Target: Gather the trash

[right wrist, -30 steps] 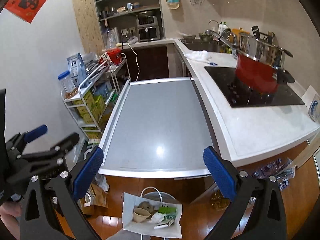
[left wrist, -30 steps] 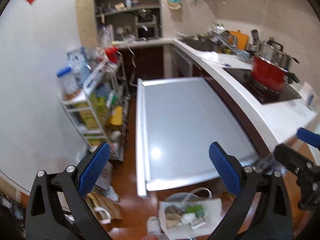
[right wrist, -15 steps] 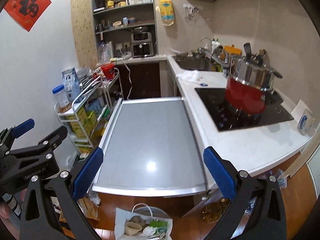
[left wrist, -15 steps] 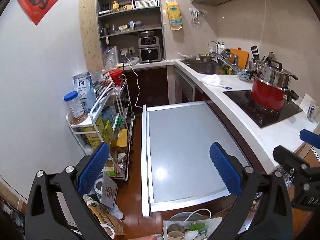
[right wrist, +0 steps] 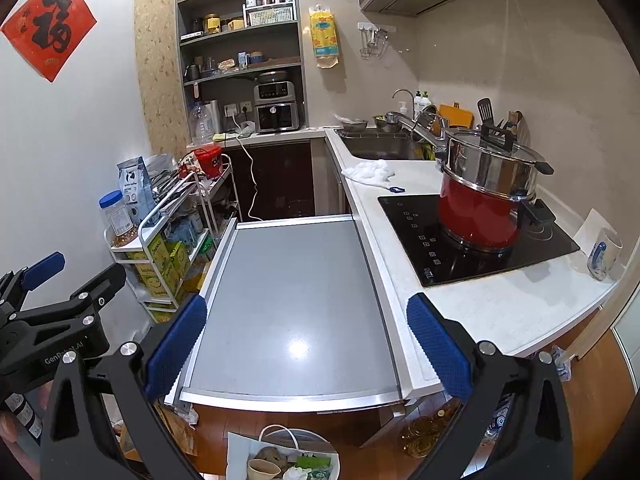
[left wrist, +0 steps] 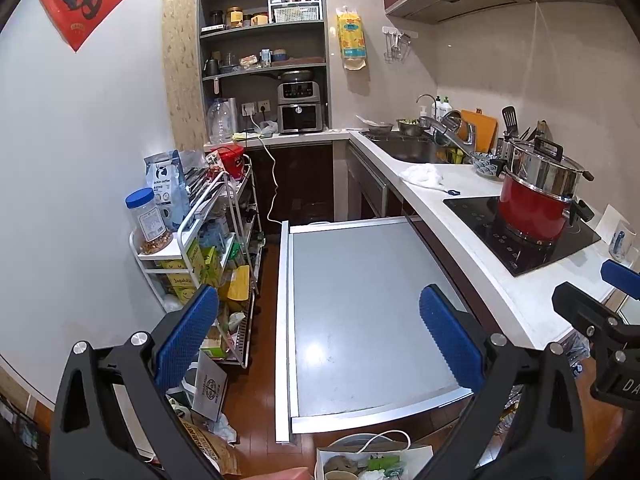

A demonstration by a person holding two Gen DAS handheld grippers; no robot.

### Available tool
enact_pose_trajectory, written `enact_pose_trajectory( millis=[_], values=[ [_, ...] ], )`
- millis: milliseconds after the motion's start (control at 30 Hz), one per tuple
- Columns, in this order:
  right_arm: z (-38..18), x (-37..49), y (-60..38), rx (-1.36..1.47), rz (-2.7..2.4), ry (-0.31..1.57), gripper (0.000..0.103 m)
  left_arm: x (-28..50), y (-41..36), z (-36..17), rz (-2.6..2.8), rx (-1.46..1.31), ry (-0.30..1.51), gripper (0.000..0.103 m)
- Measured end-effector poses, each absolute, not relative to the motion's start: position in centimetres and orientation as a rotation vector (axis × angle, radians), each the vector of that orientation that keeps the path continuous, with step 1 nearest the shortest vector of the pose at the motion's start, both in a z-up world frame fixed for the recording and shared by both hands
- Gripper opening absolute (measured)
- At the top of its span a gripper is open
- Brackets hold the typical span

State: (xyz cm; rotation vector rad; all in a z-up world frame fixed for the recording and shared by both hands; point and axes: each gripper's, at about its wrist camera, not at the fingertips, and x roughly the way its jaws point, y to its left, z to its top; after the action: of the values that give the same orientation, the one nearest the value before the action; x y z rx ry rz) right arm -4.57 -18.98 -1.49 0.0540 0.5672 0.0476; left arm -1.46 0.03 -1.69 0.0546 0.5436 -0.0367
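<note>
Trash bag (left wrist: 374,462), white with loop handles and holding a paper cup and wrappers, sits on the floor just below the grey pull-out table (left wrist: 360,312); left gripper (left wrist: 320,340) hangs above it, fingers wide apart, empty. Right wrist view: the same bag (right wrist: 280,460) under the table's (right wrist: 296,300) front edge, right gripper (right wrist: 306,344) spread, empty.

pot (right wrist: 478,220) red with steel top | counter (right wrist: 500,300) white | pull-out leaf (right wrist: 296,304) grey | pads (right wrist: 176,344) blue, dimpled | floor (left wrist: 266,392) reddish-brown wood

Pot (right wrist: 486,196) on cooktop (right wrist: 476,240), right of pull-out table (right wrist: 296,304)
</note>
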Motion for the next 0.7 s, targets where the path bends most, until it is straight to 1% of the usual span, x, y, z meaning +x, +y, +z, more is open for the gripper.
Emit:
enact_pose_trajectory(
  millis=[700],
  values=[
    [-1.42,-3.88,-19.23,0.056,0.050,0.576,0.099,-1.10,-0.01,-1.11,-0.039,0.032,0.554,0.101]
  ],
)
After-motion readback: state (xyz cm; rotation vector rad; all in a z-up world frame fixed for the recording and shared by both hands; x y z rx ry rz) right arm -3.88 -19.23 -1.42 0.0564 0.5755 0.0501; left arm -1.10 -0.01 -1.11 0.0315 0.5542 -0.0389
